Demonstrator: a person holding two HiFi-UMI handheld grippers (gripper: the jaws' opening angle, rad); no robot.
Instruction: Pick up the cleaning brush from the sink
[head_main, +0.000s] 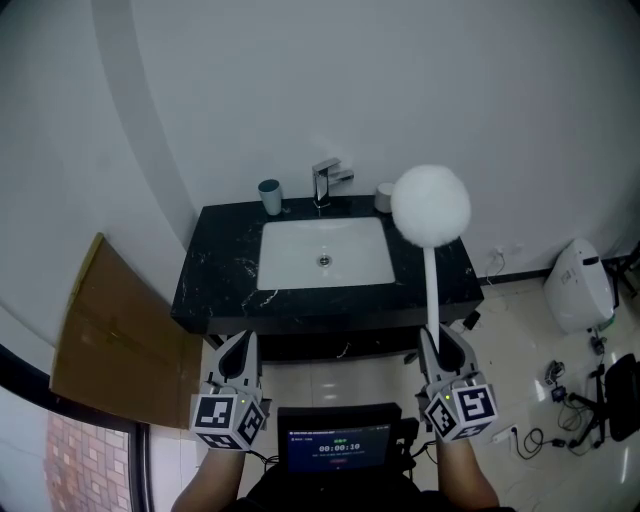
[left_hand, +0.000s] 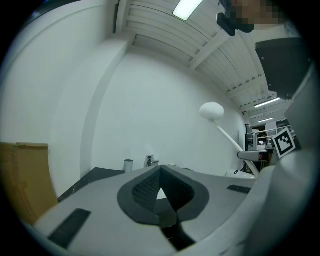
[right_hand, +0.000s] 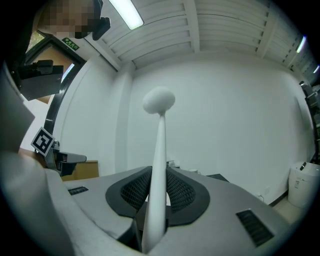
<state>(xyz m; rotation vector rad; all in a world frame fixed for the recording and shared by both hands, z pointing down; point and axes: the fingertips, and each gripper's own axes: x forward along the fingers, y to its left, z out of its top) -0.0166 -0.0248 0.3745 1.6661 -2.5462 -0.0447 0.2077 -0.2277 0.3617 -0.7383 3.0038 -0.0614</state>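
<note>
The cleaning brush has a round white fluffy head on a long white handle. It stands upright in front of the black counter, above the floor, with my right gripper shut on the handle's lower end. In the right gripper view the handle runs up between the two mesh pads to the head. My left gripper hangs level at the left, in front of the counter, and its jaws are shut with nothing in them. The left gripper view also catches the brush off to the right.
A white sink is set in the black marble counter, with a chrome faucet, a grey-blue cup and a small white pot behind it. Cardboard leans at the left. A white appliance and cables lie on the floor at the right.
</note>
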